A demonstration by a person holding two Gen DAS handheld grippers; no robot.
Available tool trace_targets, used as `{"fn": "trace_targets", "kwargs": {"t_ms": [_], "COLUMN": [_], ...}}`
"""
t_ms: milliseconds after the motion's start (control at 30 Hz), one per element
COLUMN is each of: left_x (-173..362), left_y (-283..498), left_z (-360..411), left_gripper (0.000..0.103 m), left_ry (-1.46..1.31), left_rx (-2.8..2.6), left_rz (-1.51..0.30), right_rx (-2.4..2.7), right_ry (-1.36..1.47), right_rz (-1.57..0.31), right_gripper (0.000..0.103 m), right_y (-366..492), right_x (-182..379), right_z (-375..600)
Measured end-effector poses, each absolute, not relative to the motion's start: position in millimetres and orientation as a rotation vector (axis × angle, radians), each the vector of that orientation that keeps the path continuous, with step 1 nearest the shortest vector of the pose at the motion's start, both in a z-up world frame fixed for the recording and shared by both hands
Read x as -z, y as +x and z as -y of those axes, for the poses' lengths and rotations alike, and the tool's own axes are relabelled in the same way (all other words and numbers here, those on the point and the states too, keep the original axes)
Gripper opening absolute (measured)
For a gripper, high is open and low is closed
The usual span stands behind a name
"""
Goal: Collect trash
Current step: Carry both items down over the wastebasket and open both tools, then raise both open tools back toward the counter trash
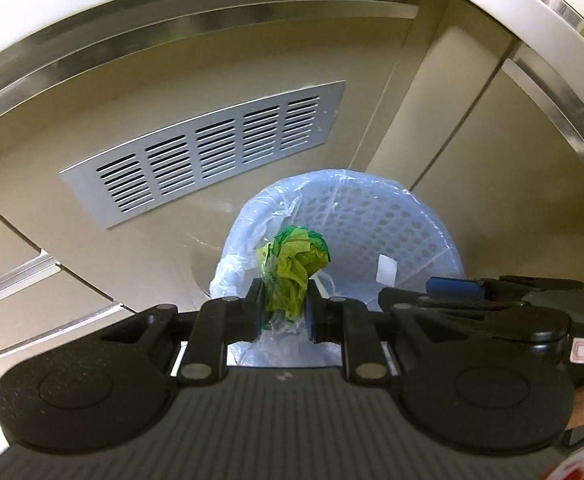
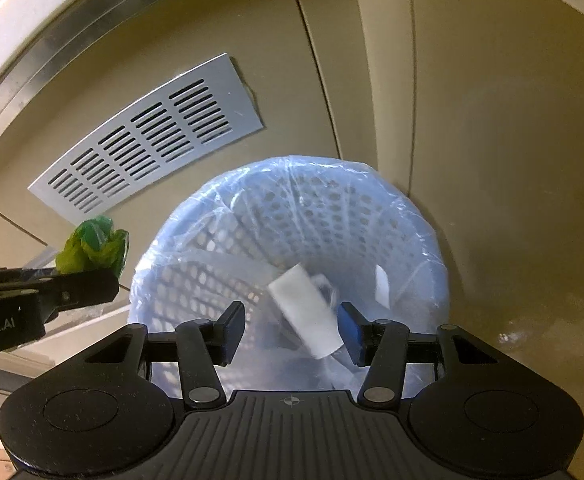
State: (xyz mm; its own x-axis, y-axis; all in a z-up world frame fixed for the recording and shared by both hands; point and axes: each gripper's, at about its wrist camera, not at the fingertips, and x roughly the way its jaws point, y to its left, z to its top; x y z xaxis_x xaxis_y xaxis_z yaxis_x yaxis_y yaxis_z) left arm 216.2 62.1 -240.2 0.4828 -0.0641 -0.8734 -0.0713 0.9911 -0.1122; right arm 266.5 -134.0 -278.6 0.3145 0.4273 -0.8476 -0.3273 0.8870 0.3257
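Left gripper (image 1: 284, 300): pinched on green wrapper (image 1: 295, 264), at bin's (image 2: 411, 216) nine o'clock rim. Right gripper (image 2: 292, 326): parted, white paper (image 2: 305, 312) loose between its pads.

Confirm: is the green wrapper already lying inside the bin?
No: the left gripper grips the green wrapper above the bin.

bins – 1 (image 2: 419, 216) | green wrappers – 1 (image 1: 295, 264) | vents – 1 (image 1: 208, 152)

Green-yellow wrapper (image 1: 297, 264); pale blue perforated bin (image 2: 292, 216); grey slotted vent (image 1: 212, 152).
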Motion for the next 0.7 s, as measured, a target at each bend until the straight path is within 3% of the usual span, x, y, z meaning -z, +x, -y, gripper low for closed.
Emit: {"fn": "trace_targets", "kwargs": {"t_ms": [267,467,700], "left_x": [240,239,240], "left_y": [222,224,222], "left_z": [-50,-43,-39], "left_gripper": [0.021,0.049,0.05], "left_ry": [-0.139,-0.146,-0.135], "left_rx": [0.034,0.047,0.041], "left_rz": [-1.068,-1.05,-1.056], "right_rx": [-0.47,-0.439,-0.442], "right_ry": [0.073,0.084,0.089], "right_rz": [-1.138,-1.132,-1.125], "right_gripper": [0.053,0.053,0.055], "right_y": [261,262,260], "right_x": [268,262,257], "right_z": [140,149,152]}}
